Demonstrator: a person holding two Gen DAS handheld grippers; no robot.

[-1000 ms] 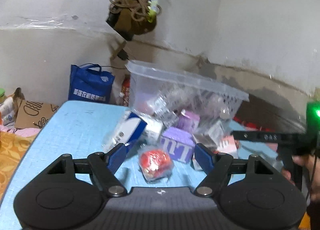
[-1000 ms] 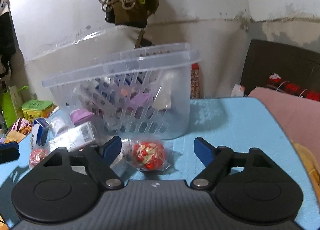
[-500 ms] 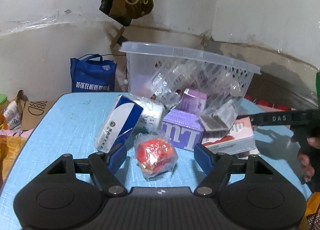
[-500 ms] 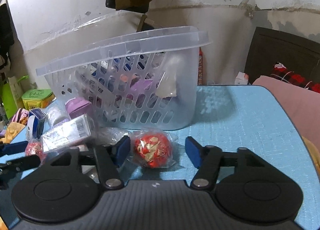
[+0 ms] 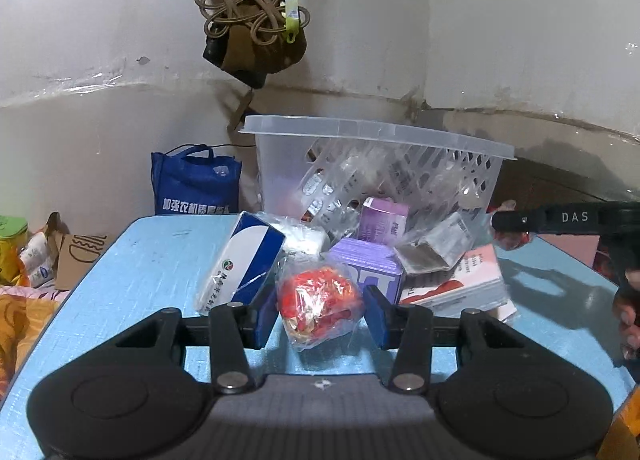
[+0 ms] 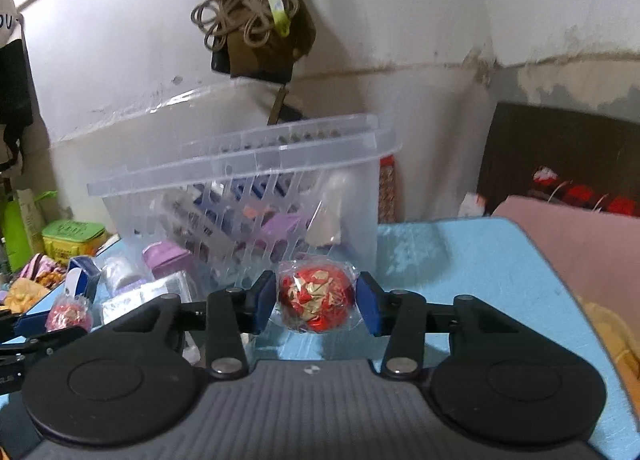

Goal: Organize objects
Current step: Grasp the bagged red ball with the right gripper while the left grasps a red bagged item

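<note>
My left gripper is shut on a red foil ball in clear wrap, just above the blue table. My right gripper is shut on a second red wrapped ball, lifted off the table in front of the clear slotted basket. The basket also shows in the left wrist view, tipped with packets inside. The left gripper with its ball shows at the left edge of the right wrist view. The right gripper's finger shows in the left wrist view.
Spilled in front of the basket lie a blue-white box, purple boxes, a wrapped grey packet and a pink-white box. A blue bag stands behind the table. A pink cushion lies right.
Both grippers have closed on their red wrapped balls. The right gripper has lifted its ball off the table. The left gripper moved closer to the pile.
</note>
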